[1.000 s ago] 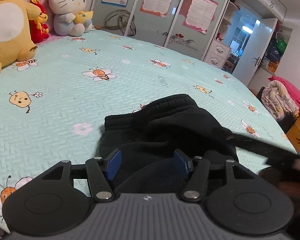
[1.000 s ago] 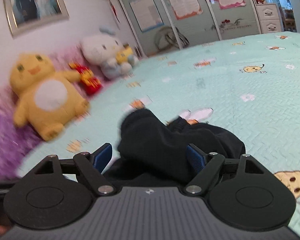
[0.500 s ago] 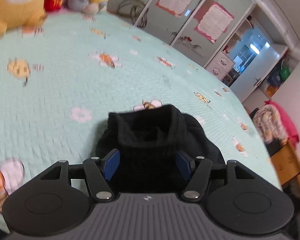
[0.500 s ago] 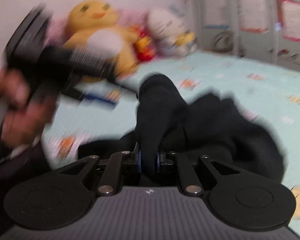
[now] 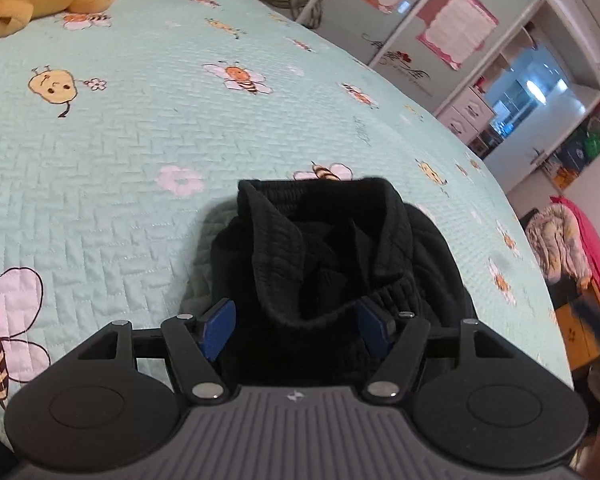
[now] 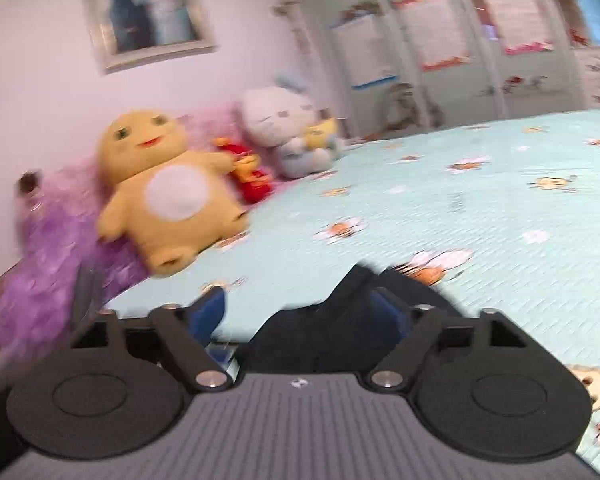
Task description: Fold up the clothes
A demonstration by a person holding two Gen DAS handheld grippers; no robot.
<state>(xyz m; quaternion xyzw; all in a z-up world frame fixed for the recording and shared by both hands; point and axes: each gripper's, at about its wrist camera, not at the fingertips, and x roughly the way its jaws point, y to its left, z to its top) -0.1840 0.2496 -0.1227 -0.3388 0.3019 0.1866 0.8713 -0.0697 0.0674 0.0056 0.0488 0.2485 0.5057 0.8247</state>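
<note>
A black garment (image 5: 340, 240) with a ribbed waistband lies bunched on the mint bee-print bedspread (image 5: 140, 140). My left gripper (image 5: 297, 326) hangs low over it, jaws wide, and a raised fold of the cloth fills the gap between the blue pads (image 5: 220, 328). I cannot make out any squeeze on the fabric. In the blurred right wrist view, my right gripper (image 6: 300, 316) has its jaws opening wide. The black garment (image 6: 340, 332) lies under and beside its right finger, with nothing gripped.
A yellow plush (image 6: 160, 192), a red toy (image 6: 252, 176) and a white cat plush (image 6: 288, 132) sit along the purple headboard end. Wardrobe doors (image 5: 420, 12) stand beyond the bed. A heap of clothes (image 5: 560, 240) and a wooden cabinet (image 5: 580, 328) lie off the bed's right edge.
Half a second ago my right gripper was shut on a lifted fold of the garment; it has let go, opened and pulled away. My left gripper sank closer, and the waistband now stands between its fingers.
</note>
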